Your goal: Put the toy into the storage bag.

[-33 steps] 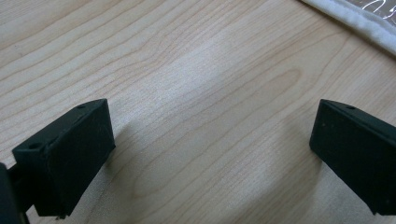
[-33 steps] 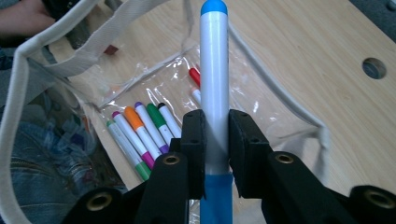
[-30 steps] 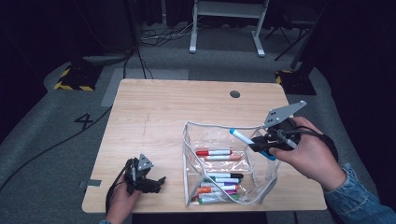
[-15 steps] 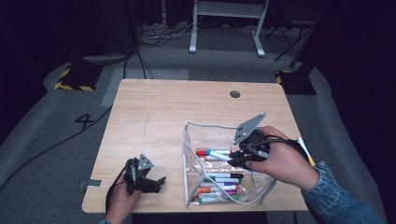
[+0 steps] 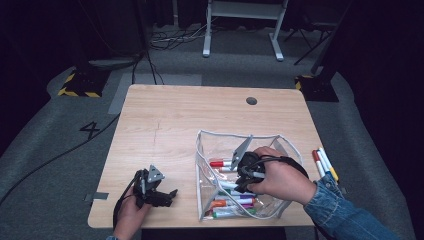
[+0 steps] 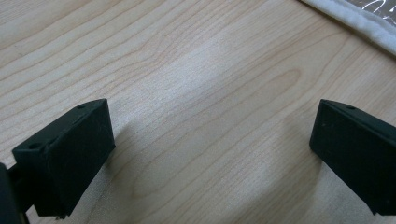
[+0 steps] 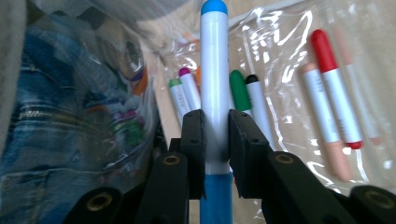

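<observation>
A clear plastic pouch (image 5: 200,165) with white trim stands open on the wooden table, with several coloured markers (image 5: 230,202) lying in it. My right gripper (image 5: 241,181) reaches down inside the pouch. In the right gripper view my right gripper (image 7: 215,140) is shut on a white marker with a blue cap (image 7: 215,70), above a red marker (image 7: 334,98) and a green one (image 7: 238,88) on the pouch floor. My left gripper (image 5: 167,195) rests near the table's front left. In the left gripper view my left gripper (image 6: 210,154) stands open over bare wood, with the pouch trim (image 6: 364,23) at the top right.
Three loose markers (image 5: 324,162) lie on the table to the right of the pouch. A round cable hole (image 5: 251,100) sits near the far edge. The far and left parts of the tabletop (image 5: 165,120) are bare wood.
My right hand has moved left and down from the pouch's right rim into the pouch, with the blue-capped marker still in its jaws. The left hand has stayed where it was.
</observation>
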A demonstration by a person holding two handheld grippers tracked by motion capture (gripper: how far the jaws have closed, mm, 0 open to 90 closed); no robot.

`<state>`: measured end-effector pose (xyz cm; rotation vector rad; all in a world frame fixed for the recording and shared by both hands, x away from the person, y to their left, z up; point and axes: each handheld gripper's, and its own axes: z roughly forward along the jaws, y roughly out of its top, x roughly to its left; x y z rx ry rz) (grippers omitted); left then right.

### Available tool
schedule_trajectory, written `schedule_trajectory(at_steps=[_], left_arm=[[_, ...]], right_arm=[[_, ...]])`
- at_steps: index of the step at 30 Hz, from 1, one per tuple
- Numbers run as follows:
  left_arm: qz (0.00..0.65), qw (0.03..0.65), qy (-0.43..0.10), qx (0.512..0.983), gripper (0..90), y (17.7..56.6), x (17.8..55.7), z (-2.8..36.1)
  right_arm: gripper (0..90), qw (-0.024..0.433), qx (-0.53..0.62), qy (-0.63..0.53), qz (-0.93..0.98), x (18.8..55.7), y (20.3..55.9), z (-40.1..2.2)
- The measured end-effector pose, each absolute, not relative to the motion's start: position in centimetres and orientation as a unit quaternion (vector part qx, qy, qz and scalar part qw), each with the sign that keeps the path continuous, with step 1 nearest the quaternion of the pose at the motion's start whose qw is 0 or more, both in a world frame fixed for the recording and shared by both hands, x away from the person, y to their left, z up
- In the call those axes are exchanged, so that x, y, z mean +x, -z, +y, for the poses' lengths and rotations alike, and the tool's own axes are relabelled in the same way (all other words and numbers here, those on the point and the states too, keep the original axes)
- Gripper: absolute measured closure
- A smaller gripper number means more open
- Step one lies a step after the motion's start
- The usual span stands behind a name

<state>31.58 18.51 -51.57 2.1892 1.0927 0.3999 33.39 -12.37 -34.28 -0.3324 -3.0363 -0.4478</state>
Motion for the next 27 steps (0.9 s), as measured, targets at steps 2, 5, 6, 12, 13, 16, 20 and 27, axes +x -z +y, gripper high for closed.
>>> schedule_trajectory(at_steps=[2,5,6,12,13,16,20,27], left_arm=[[0.417,0.325,-0.152,0.835,0.0,51.6,31.6,18.5],[0.416,0.326,-0.153,0.835,0.1,51.6,31.6,18.5],[0.417,0.325,-0.152,0.835,0.0,51.6,31.6,18.5],[0.417,0.325,-0.152,0.835,0.0,51.6,31.6,18.5],[0.417,0.325,-0.152,0.835,0.0,51.6,31.6,18.5],[0.417,0.325,-0.153,0.835,0.0,51.6,31.6,18.5],[0.417,0.325,-0.152,0.835,0.0,51.6,31.6,18.5],[0.416,0.326,-0.153,0.835,0.0,51.6,31.6,18.5]], right_arm=[[77.0,0.023,-0.101,0.127,-0.986,33.4,34.8,-12.0],[77.0,0.028,-0.099,0.11,-0.989,33.5,35.7,-11.6],[77.0,0.029,-0.096,0.106,-0.989,33.6,36.0,-11.5],[77.0,0.045,-0.089,0.089,-0.991,34.1,37.8,-11.3],[77.0,0.046,-0.085,0.087,-0.991,34.2,38.1,-11.3],[76.9,0.05,-0.07,0.081,-0.993,34.1,38.8,-11.1],[76.0,0.067,-0.059,0.066,-0.994,33.9,39.3,-11.1],[53.8,0.049,-0.095,0.137,-0.985,34.0,37.5,-11.7]])
